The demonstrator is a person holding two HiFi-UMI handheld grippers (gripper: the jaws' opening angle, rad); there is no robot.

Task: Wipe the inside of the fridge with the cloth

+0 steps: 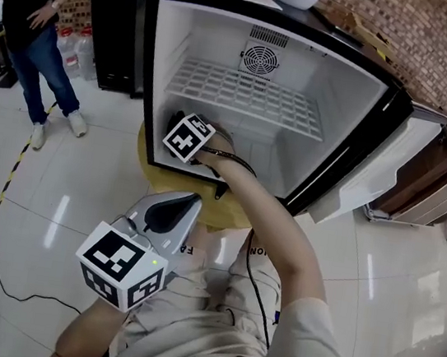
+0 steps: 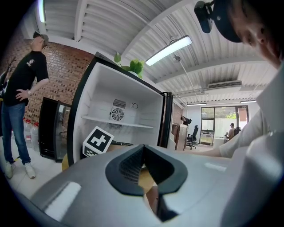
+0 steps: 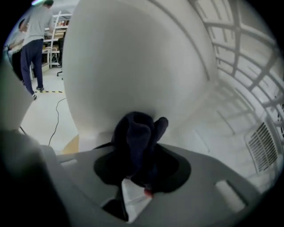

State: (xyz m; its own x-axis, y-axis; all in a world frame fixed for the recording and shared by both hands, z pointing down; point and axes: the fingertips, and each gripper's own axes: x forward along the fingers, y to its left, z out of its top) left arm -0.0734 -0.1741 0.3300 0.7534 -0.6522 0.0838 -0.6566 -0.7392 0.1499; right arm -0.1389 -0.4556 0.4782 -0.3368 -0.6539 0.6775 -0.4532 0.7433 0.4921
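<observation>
Closest to the head camera, a pale-shirted shoulder and chest are cut off by the lower edge. Just beyond, the left gripper is held level in front of the body, its marker cube nearest the lens. The right gripper is reached into the lower compartment of the open fridge, beneath the wire shelf. Only its cube is seen; its jaws and whatever they carry are hidden behind it. The fridge is stood on a round tan stand, mostly covered by the arm. A bystander is cropped at the upper left corner.

In the left gripper view, the jaws are seen pressed together with nothing between them. Past them, the fridge interior and the other gripper's cube are made out. The wearer's head is cut off at the upper right.

In the right gripper view, a dark navy cloth is clamped between the jaws, bunched and protruding beyond their tips inside the fridge, close to a white wall. Whether it touches that wall cannot be told, as the picture is soft. The shelf wires and a vent grille are distorted at the right.
</observation>
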